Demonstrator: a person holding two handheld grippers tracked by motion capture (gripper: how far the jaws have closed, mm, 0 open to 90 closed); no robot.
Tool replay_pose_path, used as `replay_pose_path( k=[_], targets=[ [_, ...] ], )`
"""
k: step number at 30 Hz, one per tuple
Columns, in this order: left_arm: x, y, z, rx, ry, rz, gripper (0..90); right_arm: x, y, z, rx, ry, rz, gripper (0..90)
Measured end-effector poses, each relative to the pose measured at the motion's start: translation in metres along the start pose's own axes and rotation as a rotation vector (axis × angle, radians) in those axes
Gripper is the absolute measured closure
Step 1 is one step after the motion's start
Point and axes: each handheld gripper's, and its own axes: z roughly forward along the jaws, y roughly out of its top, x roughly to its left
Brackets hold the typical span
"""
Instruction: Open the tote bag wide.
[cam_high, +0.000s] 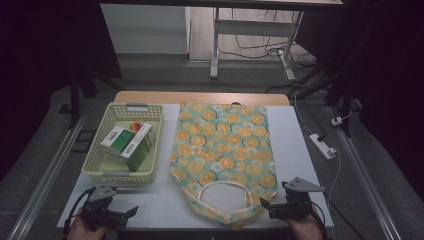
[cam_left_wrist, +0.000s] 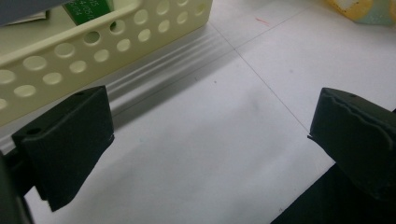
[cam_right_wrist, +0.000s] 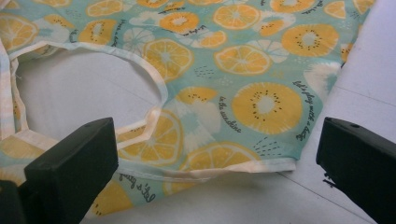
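Fruit-print bag (cam_high: 222, 150): thin cloth tote, teal with orange and kiwi slices, lying flat on the white desk (cam_high: 295, 145) — its bottom toward the far edge, its cut-out handle end (cam_high: 220, 197) toward the near edge, right of centre.
Handling: judged light, limp and creasing; it will sag and fold wherever it is lifted, and one layer may slide over the other. Not fragile.
Where to hold: the bound cream hem (cam_right_wrist: 219, 171) at the near right corner of the bag, or the handle loop (cam_right_wrist: 140, 77) beside it — the doubled trim looks firmer than the open cloth. A pinch from the side, low to the desk, should catch the edge.
Right gripper (cam_high: 272, 209): near the desk's near right corner, jaws spread wide and empty; in the right gripper view the hem corner lies between and just ahead of them, untouched.
Left gripper (cam_high: 127, 214): near the desk's near left corner, jaws likewise spread wide, nothing between them but bare desk; well apart from the bag.
Basket (cam_high: 100, 165): pale perforated plastic, along the left side of the desk just beside the bag, just ahead of the left gripper.
Basket contents: green-and-white boxes (cam_high: 127, 142), stacked loosely; a small red-and-yellow item behind them, too small to tell.
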Motion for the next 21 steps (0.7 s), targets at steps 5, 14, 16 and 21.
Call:
replay_pose_path(
  k=[5, 14, 16, 21],
  targets=[
    [0.0005, -0.0003, -0.0004, 0.0, 0.0, -0.005, 0.0, 0.0001, 0.0004, 0.0, 0.0, 0.004, -0.004, 0.0],
    [0.0009, -0.0003, -0.0001, 0.002, -0.001, -0.009, 0.0, 0.0043, 0.0049, -0.0011, 0.003, 0.027, -0.033, 0.0],
    [0.0008, -0.0003, -0.0002, 0.001, -0.001, -0.007, 0.0, 0.0052, 0.005, 0.0001, 0.008, 0.036, -0.041, 0.0],
    [0.0012, -0.0004, -0.0002, -0.001, -0.004, -0.01, 0.0, 0.0096, 0.007, 0.0005, 0.008, 0.048, -0.067, 0.0]
  ],
)
